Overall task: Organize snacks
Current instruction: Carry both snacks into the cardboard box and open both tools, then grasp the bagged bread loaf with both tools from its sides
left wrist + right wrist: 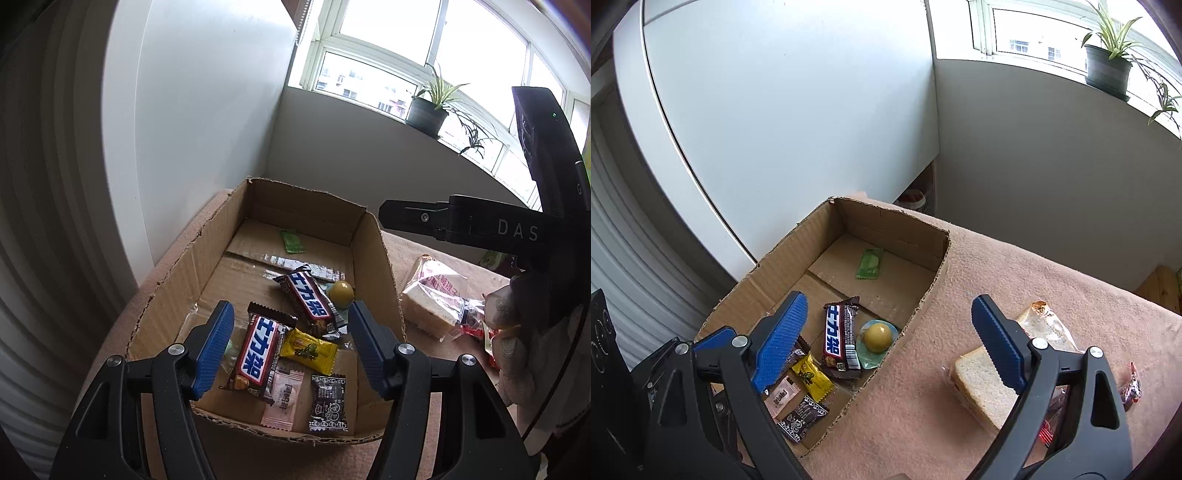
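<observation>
Over the box: left claw is hanging released above two chocolate bars in the cardboard box.
Right claw: standing wide, gripping nothing.
Remaining: wrapped sandwich is lying on the tabletop beside the box.
Handling: likely soft, light, slippery film; pinching gently across its flat faces.

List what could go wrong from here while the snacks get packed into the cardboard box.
1. The wrapped sandwich is soft; the open right gripper could crush it.
2. The yellow jelly cup sits right against the box wall; dropped items may squash it.
3. The right gripper's left finger may snag that wall.
</observation>
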`<state>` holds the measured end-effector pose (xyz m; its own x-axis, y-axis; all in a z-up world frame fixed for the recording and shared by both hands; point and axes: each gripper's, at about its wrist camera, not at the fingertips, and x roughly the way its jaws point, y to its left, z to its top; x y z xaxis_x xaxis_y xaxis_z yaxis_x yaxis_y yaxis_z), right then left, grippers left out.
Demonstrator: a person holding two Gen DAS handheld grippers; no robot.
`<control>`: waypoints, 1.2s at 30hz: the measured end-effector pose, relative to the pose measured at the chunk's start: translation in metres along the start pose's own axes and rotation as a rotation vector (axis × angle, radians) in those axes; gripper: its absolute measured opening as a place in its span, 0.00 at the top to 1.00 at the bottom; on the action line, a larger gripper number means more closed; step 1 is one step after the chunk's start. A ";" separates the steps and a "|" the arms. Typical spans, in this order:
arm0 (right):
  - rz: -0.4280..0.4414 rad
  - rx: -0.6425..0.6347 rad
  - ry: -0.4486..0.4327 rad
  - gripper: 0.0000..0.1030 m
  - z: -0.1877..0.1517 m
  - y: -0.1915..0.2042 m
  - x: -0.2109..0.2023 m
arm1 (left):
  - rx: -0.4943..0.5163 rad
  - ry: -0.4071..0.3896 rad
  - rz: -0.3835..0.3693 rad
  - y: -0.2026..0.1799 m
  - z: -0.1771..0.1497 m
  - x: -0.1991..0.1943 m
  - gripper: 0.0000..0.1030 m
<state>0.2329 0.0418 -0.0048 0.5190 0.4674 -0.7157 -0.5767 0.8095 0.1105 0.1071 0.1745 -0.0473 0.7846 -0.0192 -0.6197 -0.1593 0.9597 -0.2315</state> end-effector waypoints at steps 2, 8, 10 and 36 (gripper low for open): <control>-0.008 0.004 0.002 0.10 -0.004 -0.008 -0.008 | 0.005 -0.001 -0.009 -0.006 0.000 0.000 0.38; -0.040 0.054 0.010 0.10 -0.021 -0.051 -0.038 | 0.036 -0.007 -0.034 -0.029 0.001 0.001 0.38; -0.058 0.084 0.009 0.10 -0.029 -0.070 -0.050 | 0.048 -0.005 -0.045 -0.038 0.000 0.002 0.38; 0.074 0.321 0.094 0.10 -0.055 -0.194 -0.026 | 0.146 0.199 -0.217 -0.145 -0.031 0.048 0.35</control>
<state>0.2964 -0.1473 -0.0459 0.4137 0.5064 -0.7566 -0.3750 0.8520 0.3653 0.1496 0.0262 -0.0668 0.6561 -0.2679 -0.7055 0.0971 0.9571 -0.2732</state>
